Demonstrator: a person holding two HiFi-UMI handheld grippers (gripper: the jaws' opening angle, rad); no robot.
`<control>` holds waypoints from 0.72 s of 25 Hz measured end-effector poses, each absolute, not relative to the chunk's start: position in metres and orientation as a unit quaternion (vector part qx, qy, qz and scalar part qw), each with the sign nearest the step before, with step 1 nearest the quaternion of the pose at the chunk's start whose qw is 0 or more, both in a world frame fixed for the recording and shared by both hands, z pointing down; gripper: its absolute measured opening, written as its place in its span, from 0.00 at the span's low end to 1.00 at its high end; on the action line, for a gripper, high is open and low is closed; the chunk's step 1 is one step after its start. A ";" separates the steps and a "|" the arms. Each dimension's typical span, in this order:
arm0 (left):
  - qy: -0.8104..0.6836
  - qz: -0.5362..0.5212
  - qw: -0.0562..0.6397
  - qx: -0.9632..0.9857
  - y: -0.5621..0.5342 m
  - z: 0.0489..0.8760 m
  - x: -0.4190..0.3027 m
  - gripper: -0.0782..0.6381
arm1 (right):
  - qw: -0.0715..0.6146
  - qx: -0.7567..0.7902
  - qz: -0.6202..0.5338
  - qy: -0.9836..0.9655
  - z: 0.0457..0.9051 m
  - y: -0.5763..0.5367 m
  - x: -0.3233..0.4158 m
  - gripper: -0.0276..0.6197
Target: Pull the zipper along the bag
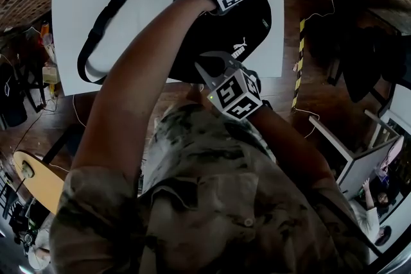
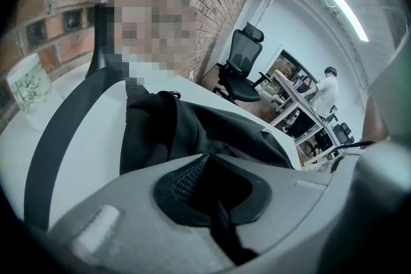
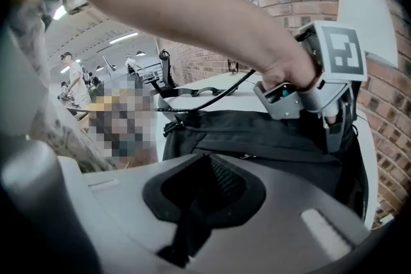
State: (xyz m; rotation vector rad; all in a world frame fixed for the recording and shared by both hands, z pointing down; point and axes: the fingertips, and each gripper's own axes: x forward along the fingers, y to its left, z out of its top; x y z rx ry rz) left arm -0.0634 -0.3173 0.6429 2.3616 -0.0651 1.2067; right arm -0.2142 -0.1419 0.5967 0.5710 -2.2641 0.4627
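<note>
Risk: soft black fabric bag could bunch or skid on the smooth white desk if the pull goes off the zipper line, jamming the teeth. Left claw is clamped on bag fabric at the far end. Right claw is closed on the near edge, probably at the zipper pull, which I can't resolve. Flat webbing strap lies loose and could snag.
</note>
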 end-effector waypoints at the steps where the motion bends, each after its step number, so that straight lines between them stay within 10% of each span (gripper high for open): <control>1: -0.025 0.441 0.240 0.865 -0.317 0.643 -0.063 0.11 | 0.371 0.217 0.180 -0.885 0.597 -0.138 -0.218 0.09; 15: -0.036 0.431 0.219 0.875 -0.318 0.640 -0.064 0.11 | 0.369 0.177 0.161 -0.898 0.599 -0.110 -0.250 0.10; 18: -0.042 0.431 0.196 0.880 -0.317 0.640 -0.065 0.11 | 0.379 0.176 0.156 -0.895 0.598 -0.106 -0.242 0.24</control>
